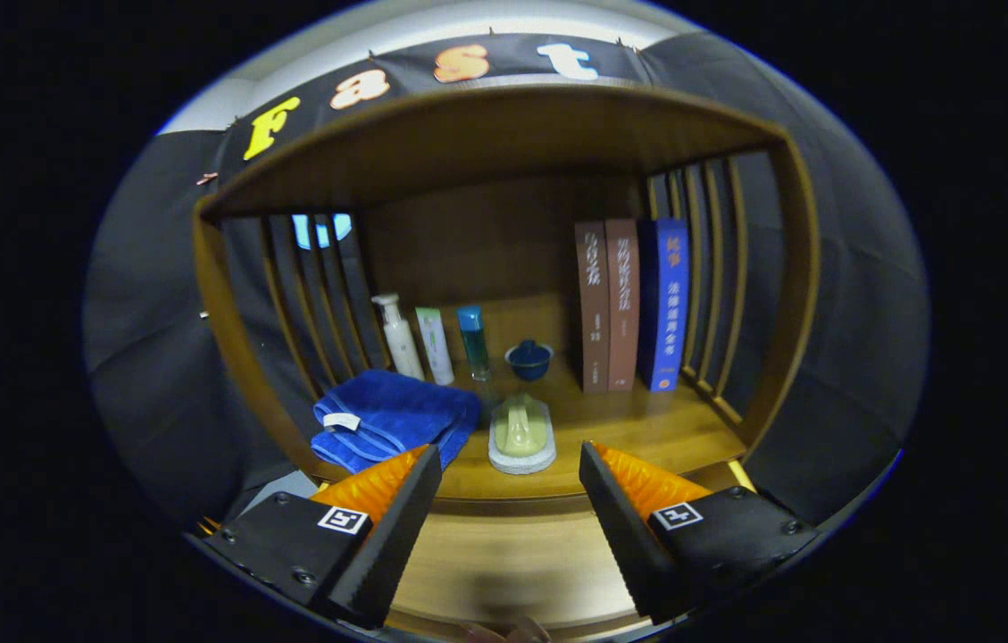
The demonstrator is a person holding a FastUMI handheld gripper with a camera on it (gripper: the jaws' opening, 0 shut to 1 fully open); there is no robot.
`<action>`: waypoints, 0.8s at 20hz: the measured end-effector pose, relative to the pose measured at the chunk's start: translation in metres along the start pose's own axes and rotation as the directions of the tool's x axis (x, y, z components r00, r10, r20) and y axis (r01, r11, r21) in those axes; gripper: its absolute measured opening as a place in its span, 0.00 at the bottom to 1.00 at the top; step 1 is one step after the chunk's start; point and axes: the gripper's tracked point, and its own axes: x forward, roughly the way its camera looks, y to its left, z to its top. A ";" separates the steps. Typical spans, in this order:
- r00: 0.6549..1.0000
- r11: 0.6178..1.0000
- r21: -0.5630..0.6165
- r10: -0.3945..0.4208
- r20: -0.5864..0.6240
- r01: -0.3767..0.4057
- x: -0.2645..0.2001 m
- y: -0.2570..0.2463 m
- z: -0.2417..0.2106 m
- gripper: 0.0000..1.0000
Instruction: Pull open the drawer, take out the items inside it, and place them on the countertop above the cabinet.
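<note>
My gripper [511,464] is open, with nothing between its fingers, held in front of a wooden cabinet. Just beyond the fingertips lies the countertop [646,429], and on it a pale scrubbing brush [521,435] with a handle rests near the front edge. A folded blue towel [392,418] lies to the left of the brush, just past the left finger [396,527]. Below the countertop edge, between the fingers, I see a flat wooden drawer front [508,563]. Whether the drawer is open I cannot tell.
At the back of the countertop stand a white bottle [400,338], a white tube [435,345], a blue-capped bottle [473,343] and a small blue bowl [528,359]. Three upright books [633,304] stand at the right. Wooden slats close both sides; a shelf roof hangs overhead.
</note>
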 end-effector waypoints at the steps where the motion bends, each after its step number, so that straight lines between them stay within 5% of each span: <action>1: 0.999 1.000 -0.009 -0.004 0.043 0.005 -0.019 0.003 0.000 0.99; 8: 0.987 0.999 -0.012 -0.039 0.154 0.042 -0.111 0.002 -0.055 0.99; 16: 0.992 0.999 -0.020 -0.035 0.121 0.038 -0.138 0.000 -0.153 0.99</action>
